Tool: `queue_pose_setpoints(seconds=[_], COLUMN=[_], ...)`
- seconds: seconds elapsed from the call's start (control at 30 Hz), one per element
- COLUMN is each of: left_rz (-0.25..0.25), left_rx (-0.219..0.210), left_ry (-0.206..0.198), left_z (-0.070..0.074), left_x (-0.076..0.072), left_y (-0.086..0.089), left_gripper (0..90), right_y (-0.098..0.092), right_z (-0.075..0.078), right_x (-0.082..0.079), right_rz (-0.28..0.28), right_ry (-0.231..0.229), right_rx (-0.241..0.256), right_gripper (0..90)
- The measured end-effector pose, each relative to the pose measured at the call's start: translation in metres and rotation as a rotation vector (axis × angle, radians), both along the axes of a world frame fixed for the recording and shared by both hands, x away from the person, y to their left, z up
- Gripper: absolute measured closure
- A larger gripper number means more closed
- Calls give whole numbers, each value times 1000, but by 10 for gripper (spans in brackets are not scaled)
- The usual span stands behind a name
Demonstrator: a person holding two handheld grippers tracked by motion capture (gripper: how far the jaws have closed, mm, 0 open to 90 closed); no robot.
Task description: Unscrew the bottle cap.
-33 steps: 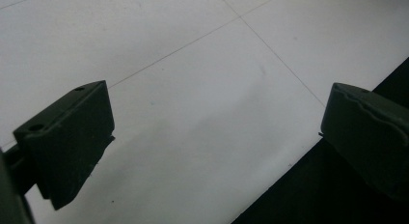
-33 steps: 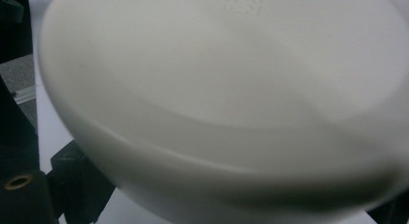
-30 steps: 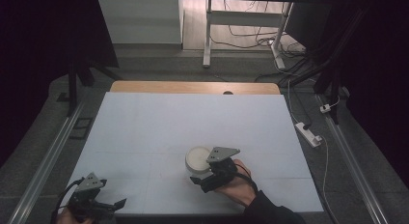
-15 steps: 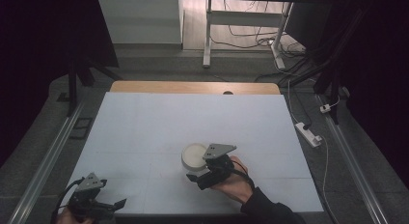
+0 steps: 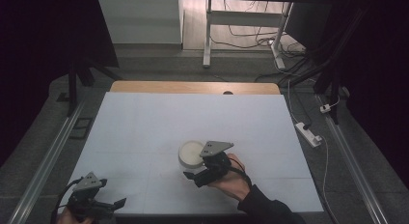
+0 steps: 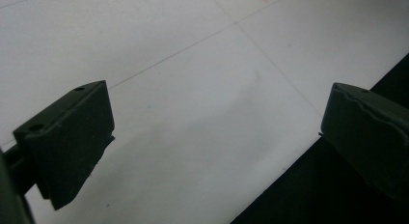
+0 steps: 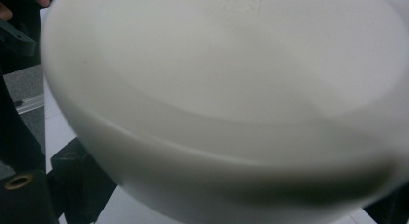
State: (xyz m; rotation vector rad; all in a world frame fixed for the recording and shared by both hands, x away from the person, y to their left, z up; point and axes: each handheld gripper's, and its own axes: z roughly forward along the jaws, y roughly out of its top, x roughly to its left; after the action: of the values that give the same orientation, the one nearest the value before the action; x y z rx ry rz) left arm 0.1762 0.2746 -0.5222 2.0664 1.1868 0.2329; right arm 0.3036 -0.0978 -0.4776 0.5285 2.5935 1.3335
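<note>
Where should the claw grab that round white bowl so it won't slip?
Grab the white bowl by its rim, one jaw inside and one outside. The thin upright wall fits between the jaws, while the whole round body looks too wide to pinch. Come from the near right side, where the right claw already is. In the right gripper view the bowl sits close above a jaw.

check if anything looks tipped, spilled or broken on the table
Nothing stands out. The white bowl sits upright and looks empty and whole, with the right gripper at its near side. The left gripper is open over bare table near the front edge.
</note>
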Motion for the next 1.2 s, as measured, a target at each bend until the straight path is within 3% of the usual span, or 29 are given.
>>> queue_pose_setpoints(seconds=[0.13, 0.77, 1.2], left_rz=[-12, -72, -263], left_rx=[-22, -18, -47], left_ry=[-8, -77, -91], left_z=[1, 19, 35], left_x=[0, 7, 30], left_y=[0, -15, -37], left_gripper=[0, 0, 0], right_y=[0, 2, 4], right_z=[1, 5, 7], right_x=[0, -1, 0], right_rz=[-1, 11, 26], right_ry=[-3, -9, -6], right_rx=[0, 8, 21], right_gripper=[68, 68, 68])
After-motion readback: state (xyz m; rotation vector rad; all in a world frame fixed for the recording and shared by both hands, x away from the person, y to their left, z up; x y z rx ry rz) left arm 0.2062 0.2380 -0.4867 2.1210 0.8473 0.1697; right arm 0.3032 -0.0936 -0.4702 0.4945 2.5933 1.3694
